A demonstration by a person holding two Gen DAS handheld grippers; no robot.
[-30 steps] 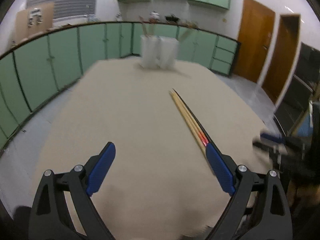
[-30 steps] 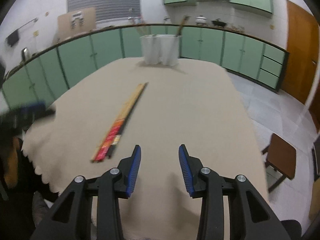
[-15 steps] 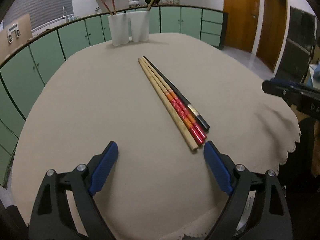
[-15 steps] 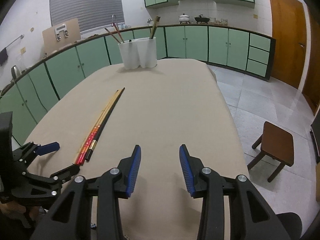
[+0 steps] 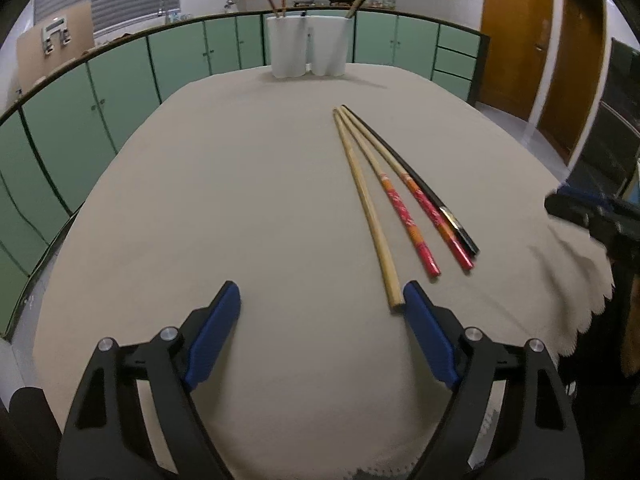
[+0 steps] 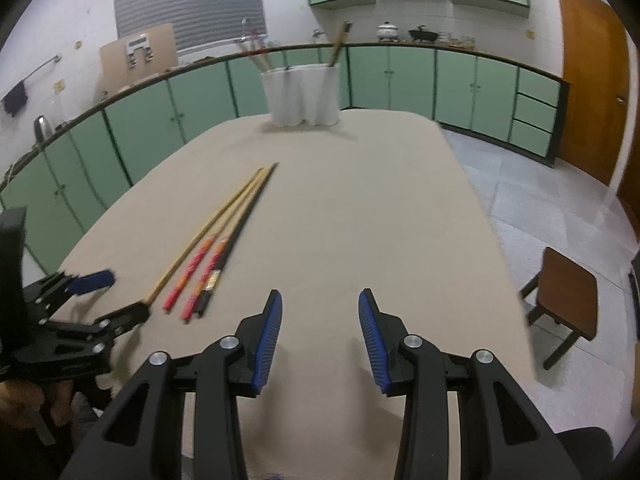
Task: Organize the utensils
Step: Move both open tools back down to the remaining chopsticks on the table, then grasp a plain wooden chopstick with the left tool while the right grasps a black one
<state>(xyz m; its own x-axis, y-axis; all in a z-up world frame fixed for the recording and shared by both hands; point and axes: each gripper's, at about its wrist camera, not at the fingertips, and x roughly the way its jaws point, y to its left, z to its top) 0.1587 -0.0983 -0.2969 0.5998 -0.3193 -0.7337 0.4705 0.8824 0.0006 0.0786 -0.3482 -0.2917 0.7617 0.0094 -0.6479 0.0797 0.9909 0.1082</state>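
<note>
Several chopsticks lie side by side on the beige tablecloth: a plain bamboo one (image 5: 370,208), two red-orange ones (image 5: 404,210) and a black one (image 5: 416,184). They also show in the right wrist view (image 6: 218,240). A white utensil holder (image 5: 306,50) with chopsticks in it stands at the table's far end; it also shows in the right wrist view (image 6: 302,94). My left gripper (image 5: 322,308) is open and empty, its right finger just beside the bamboo chopstick's near end. My right gripper (image 6: 320,314) is open and empty, to the right of the chopsticks.
The tablecloth (image 5: 240,184) has a scalloped edge at the near right. Green cabinets (image 6: 472,92) line the walls. A brown wooden stool (image 6: 568,300) stands on the tiled floor right of the table. Wooden doors (image 5: 516,32) are at the far right.
My left gripper has shifted right, so its right finger now sits by the bamboo chopstick's end. The right gripper has moved closer to the table. Both stay open.
</note>
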